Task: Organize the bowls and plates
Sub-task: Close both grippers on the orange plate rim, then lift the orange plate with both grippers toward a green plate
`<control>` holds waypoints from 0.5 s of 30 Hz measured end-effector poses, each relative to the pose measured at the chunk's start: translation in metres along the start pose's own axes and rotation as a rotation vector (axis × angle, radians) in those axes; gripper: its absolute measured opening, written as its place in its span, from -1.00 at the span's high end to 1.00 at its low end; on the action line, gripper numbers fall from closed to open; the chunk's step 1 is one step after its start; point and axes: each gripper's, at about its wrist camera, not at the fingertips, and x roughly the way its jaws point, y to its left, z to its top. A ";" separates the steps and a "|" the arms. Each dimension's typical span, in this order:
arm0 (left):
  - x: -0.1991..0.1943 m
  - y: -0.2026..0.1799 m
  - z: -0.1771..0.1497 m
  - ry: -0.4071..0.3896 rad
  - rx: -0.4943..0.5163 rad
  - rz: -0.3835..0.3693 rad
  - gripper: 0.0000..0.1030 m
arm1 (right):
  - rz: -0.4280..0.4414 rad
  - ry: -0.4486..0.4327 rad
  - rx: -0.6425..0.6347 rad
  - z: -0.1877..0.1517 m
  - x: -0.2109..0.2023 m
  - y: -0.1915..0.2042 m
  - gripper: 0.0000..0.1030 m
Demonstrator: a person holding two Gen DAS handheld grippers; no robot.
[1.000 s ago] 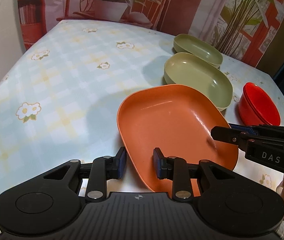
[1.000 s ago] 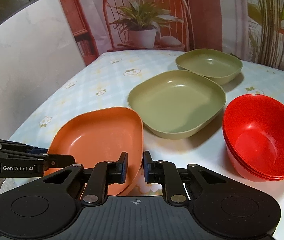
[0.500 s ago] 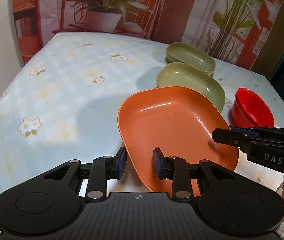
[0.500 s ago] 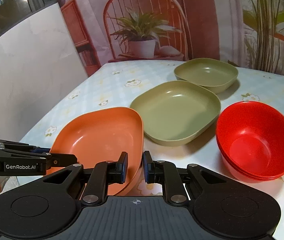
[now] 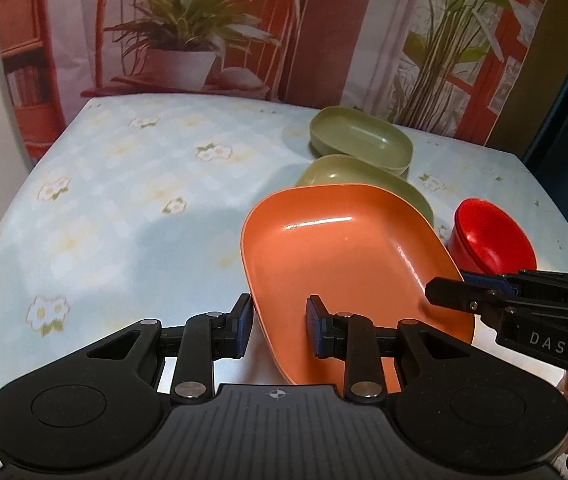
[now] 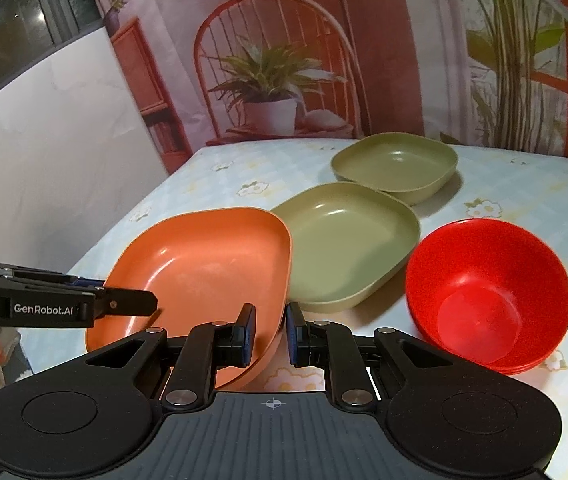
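An orange plate (image 5: 348, 256) is held off the table by both grippers. My left gripper (image 5: 278, 326) is shut on its near-left rim. My right gripper (image 6: 270, 334) is shut on its right rim; the plate (image 6: 208, 276) hangs tilted in the right wrist view. Beyond it a green plate (image 6: 344, 244) lies on the table, with a second green plate (image 6: 396, 164) farther back. A stack of red bowls (image 6: 488, 292) stands to the right. The near green plate (image 5: 364, 172) is partly hidden behind the orange one in the left wrist view.
The table has a pale blue flowered cloth (image 5: 124, 208). A chair with a potted plant (image 6: 272, 96) stands behind the far edge. A white wall (image 6: 52, 152) runs along the left side. The red bowls (image 5: 492, 240) stand near the table's right edge.
Both grippers have lifted the orange plate higher and pulled back, so the table and the other dishes look lower and farther away. Both grips are unchanged.
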 end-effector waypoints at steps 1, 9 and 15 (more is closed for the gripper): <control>0.001 -0.001 0.003 -0.002 0.006 -0.004 0.40 | -0.001 -0.004 0.003 0.001 -0.001 -0.001 0.71; 0.013 -0.006 0.026 -0.017 0.035 -0.039 0.40 | -0.017 -0.022 0.036 0.008 -0.005 -0.012 0.71; 0.020 -0.011 0.041 -0.037 0.069 -0.055 0.40 | -0.028 -0.028 0.055 0.013 -0.005 -0.019 0.70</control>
